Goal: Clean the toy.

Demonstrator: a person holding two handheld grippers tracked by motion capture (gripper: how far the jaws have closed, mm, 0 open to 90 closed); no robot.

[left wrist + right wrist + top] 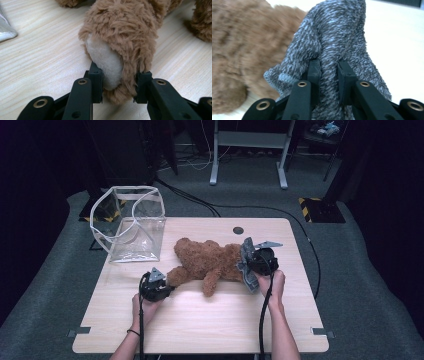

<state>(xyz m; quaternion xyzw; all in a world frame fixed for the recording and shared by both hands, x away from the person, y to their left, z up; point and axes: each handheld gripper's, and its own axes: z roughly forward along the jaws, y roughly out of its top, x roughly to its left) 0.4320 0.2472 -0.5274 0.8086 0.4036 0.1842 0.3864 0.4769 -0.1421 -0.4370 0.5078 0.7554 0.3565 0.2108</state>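
Brown plush teddy bear [207,262] with long shaggy pile, lying flat near the middle of the pale wood-grain table [200,320], long axis running roughly left to right across the high view, limbs trailing toward the near edge. Left gripper [167,287]: black two-jaw tool in the person's left hand, jaws part closed and clamped on the cream-soled paw [110,65] at the bear's left end, pads pressing into fur on both sides as seen in the left gripper view. Right gripper [248,261]: black two-jaw tool in the person's right hand, jaws drawn close together and pinching a fold of mottled grey knitted cloth [334,37], bunched and standing up from the jaws; touching or just beside the bear's right end in the high view, exact contact not discernible. Relation of note: bear spanning the gap between the two grippers, one tool at each end of its long axis, grey cloth on the right side of the body, so the right hand is the nearer one for bringing cloth onto bear. Clear soft plastic pouch with white piping [132,222], standing open at the far left corner of the table, apart from the bear.
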